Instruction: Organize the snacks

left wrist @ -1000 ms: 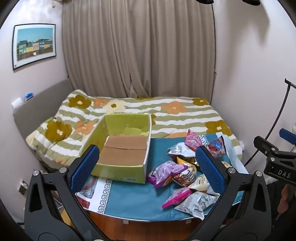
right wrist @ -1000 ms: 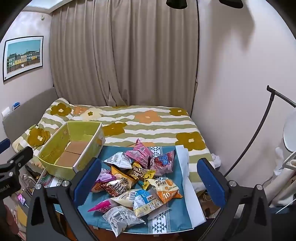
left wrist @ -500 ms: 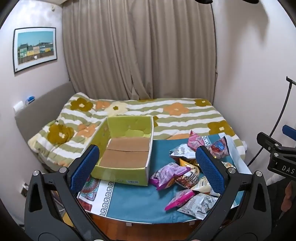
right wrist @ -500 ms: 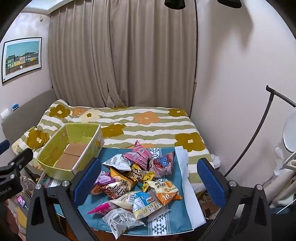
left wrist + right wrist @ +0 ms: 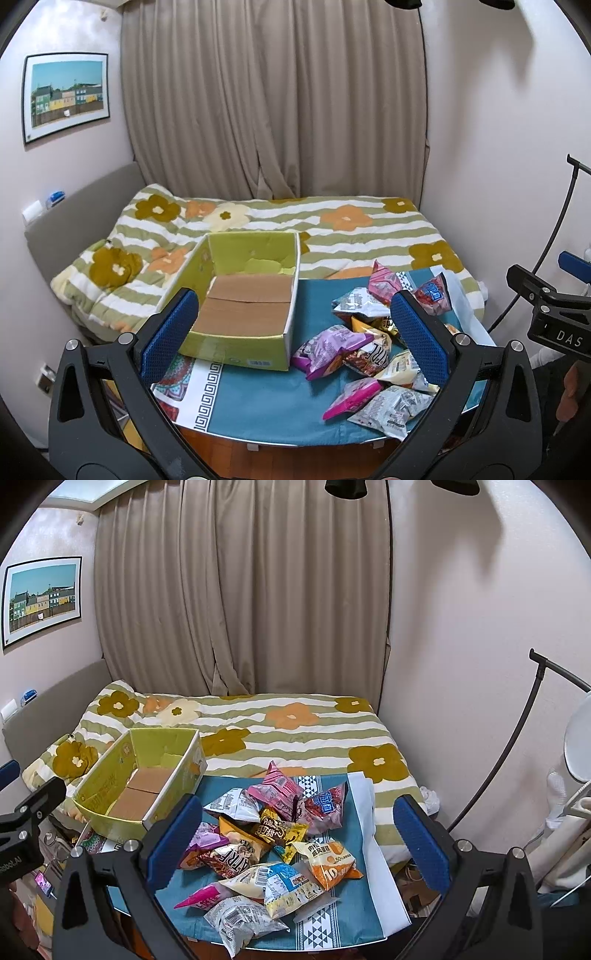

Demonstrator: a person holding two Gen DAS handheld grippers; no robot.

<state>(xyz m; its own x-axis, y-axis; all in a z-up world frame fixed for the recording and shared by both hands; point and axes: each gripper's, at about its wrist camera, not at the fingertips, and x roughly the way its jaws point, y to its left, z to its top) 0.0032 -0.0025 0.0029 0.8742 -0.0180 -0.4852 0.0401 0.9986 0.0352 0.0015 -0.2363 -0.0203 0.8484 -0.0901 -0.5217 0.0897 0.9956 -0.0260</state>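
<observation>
A pile of several snack bags [image 5: 373, 343] lies on the right of a table with a teal cloth [image 5: 258, 398]; it also shows in the right wrist view [image 5: 273, 834]. An empty yellow-green cardboard box [image 5: 243, 299] stands on the table's left, also in the right wrist view [image 5: 144, 779]. My left gripper [image 5: 291, 328] is open and empty, held above the table's near edge. My right gripper [image 5: 295, 838] is open and empty, above the near side of the pile. Each gripper shows at the edge of the other's view.
A bed with a striped flower quilt [image 5: 332, 229] lies behind the table, with curtains [image 5: 273, 103] beyond. A dark lamp stand [image 5: 517, 738] rises at the right wall. Clutter lies on the floor at the left [image 5: 44, 878].
Both grippers have tilted slightly; the table, box and snacks sit a little lower in both views. Nothing on the table has moved.
</observation>
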